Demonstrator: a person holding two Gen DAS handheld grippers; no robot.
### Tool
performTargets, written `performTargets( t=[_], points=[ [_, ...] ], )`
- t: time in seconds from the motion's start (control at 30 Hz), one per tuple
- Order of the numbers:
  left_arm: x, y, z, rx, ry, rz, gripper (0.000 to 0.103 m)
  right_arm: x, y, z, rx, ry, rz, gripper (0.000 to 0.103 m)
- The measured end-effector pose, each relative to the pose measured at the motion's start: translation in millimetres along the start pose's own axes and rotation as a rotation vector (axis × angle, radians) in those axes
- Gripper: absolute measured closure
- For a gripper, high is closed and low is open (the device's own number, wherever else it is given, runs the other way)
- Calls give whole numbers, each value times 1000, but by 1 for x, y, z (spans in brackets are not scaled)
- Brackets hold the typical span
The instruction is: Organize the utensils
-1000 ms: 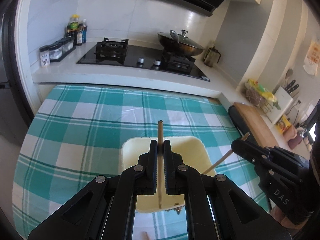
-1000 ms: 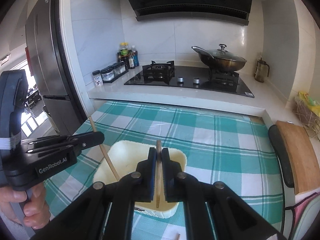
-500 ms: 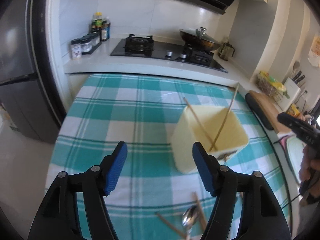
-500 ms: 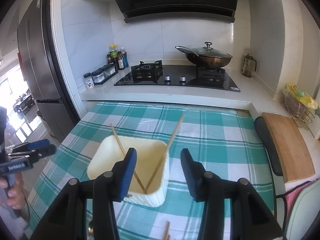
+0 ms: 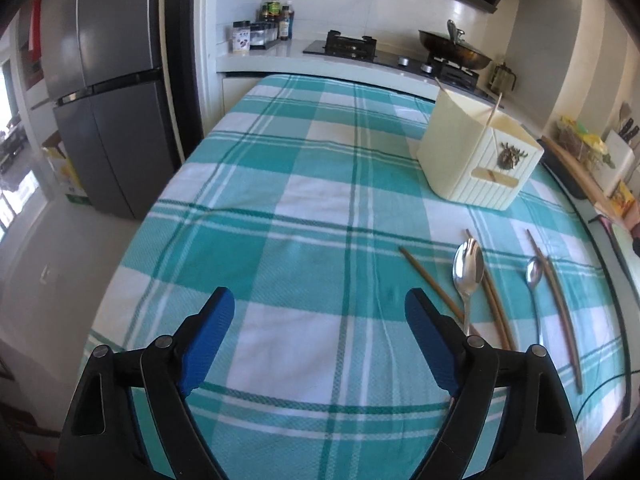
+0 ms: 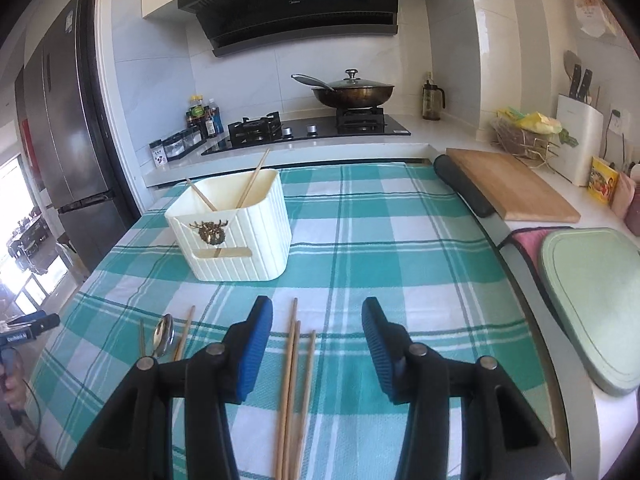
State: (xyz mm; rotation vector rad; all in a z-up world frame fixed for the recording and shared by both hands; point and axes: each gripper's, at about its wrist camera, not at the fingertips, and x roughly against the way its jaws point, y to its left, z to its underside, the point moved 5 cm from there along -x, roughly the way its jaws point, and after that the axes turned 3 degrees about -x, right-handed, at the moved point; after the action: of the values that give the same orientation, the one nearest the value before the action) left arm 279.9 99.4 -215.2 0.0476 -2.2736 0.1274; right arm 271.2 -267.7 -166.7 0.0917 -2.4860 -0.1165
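A cream ribbed utensil holder (image 6: 236,232) stands on the teal checked tablecloth, with two wooden chopsticks (image 6: 252,179) leaning inside it; it also shows in the left wrist view (image 5: 478,156). Loose chopsticks (image 6: 294,376) lie just below my open, empty right gripper (image 6: 318,344). A spoon (image 6: 163,336) lies to their left. In the left wrist view a large spoon (image 5: 467,276), a smaller spoon (image 5: 534,276) and several chopsticks (image 5: 432,286) lie right of my open, empty left gripper (image 5: 320,336).
A wooden cutting board (image 6: 508,188) and a green board (image 6: 596,304) sit at the table's right. A stove with a lidded wok (image 6: 352,94) is behind. A refrigerator (image 5: 116,92) stands left of the table.
Both grippers opened and let their chopsticks into the holder, then pulled back and down toward the near table edge. The loose utensils have come into view.
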Motion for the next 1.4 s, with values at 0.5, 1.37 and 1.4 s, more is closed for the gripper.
performTargets(
  t=[0.5, 1.37, 1.4],
  points=[
    [-57, -24, 35, -51, 65, -16, 15, 147, -82, 21, 254, -15, 614, 49],
    [-67, -17, 41, -34, 98, -60, 4, 12, -15, 128, -23, 241, 67, 75],
    [-67, -17, 41, -33, 98, -63, 4, 5, -14, 130, -29, 249, 52, 76]
  ],
)
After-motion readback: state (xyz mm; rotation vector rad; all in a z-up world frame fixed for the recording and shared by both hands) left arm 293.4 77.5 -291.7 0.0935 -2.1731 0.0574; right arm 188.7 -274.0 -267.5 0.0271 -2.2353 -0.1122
